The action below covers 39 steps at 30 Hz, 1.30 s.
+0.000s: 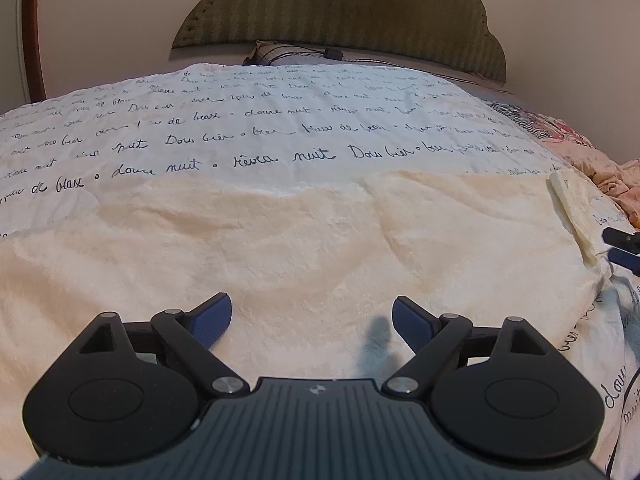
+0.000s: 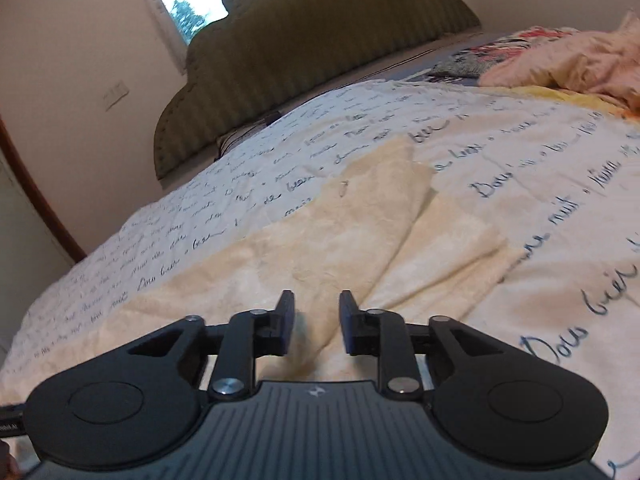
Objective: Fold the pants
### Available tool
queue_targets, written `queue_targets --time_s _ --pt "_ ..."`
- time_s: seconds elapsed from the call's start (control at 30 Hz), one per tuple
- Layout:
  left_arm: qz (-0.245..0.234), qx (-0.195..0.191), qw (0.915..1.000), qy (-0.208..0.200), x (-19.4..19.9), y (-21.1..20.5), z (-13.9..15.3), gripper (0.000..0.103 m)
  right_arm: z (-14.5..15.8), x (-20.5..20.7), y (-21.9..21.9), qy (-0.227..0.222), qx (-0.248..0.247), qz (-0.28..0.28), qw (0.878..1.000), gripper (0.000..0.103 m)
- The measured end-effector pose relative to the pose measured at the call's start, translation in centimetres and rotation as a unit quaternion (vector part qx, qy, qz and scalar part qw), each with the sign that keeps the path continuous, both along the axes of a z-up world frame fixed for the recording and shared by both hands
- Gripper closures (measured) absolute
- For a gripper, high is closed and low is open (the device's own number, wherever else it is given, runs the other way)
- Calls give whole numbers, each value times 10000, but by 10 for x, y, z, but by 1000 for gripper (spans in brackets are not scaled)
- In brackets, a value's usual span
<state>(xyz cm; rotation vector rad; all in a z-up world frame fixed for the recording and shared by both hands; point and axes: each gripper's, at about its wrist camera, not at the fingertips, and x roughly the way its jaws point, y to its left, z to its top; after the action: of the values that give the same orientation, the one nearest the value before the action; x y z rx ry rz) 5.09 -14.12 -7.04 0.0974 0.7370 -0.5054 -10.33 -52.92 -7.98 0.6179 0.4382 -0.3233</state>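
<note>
The cream fleece pants [image 1: 304,240] lie spread flat on the bed, filling the lower half of the left wrist view. They also show in the right wrist view [image 2: 320,240], with a fold line up the middle. My left gripper [image 1: 312,314] is open wide and empty, just above the near part of the pants. My right gripper [image 2: 317,320] is partly open and empty, low over the pants' near edge. It also shows at the right edge of the left wrist view [image 1: 620,248], next to the pants' upturned end [image 1: 574,212].
A white bedspread with black handwriting [image 1: 260,120] covers the bed. An olive padded headboard [image 1: 340,12] stands against the far wall. Crumpled pink and yellow clothes [image 2: 568,64] lie at the far right of the bed.
</note>
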Motion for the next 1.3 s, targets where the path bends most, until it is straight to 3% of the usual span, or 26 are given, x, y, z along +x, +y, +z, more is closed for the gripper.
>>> queue_targets --time_s 0.03,0.07,0.1,0.2,0.27,0.37,0.5,0.6,0.7,0.8,0.93,1.07,1.13,1.3 --pt "7 -11 10000 5 0 0 -1 13 0 -13 -3 -96 98 -242 9996 29" --pt "16 -16 10000 4 0 0 -1 12 -1 -25 -6 -191 201 -492 9984 19" --pt "24 -9 10000 -3 0 -1 -2 11 -1 -37 -9 -306 294 -676 9968 17" --pt "-27 48 10000 -54 -2 -5 -4 9 1 -48 -15 -366 461 -782 9952 18" --pt "-43 99 9999 -95 -4 -8 -6 7 15 -40 -2 -588 117 -341 9976 18" --pt "-59 237 9995 -181 -6 -12 -9 7 34 2 23 -625 -285 470 9965 18" --pt "-124 363 9989 -283 -10 -15 -12 6 22 74 27 -170 190 777 9967 19" --pt "-179 391 9986 -305 -10 -15 -12 5 12 90 24 343 114 59 9993 19" --pt "-206 333 9988 -308 -10 -13 -14 3 15 54 21 10 -98 -753 9971 19" --pt "-232 324 9986 -348 -11 -14 -16 1 15 1 4 -219 -61 -1664 9858 17" --pt "-231 344 9984 -392 -12 -15 -18 0 -1 -50 -42 -762 1053 -1512 9799 17" --pt "-232 326 9985 -376 -11 -15 -18 0 -29 -54 -67 -1062 2186 -1229 9622 17" --pt "-232 343 9984 -389 -11 -16 -19 0 -35 -47 -69 -1132 2296 -1141 9599 17" --pt "-232 359 9983 -401 -12 -16 -19 0 -36 -20 -71 -1066 1889 -1382 9664 19"
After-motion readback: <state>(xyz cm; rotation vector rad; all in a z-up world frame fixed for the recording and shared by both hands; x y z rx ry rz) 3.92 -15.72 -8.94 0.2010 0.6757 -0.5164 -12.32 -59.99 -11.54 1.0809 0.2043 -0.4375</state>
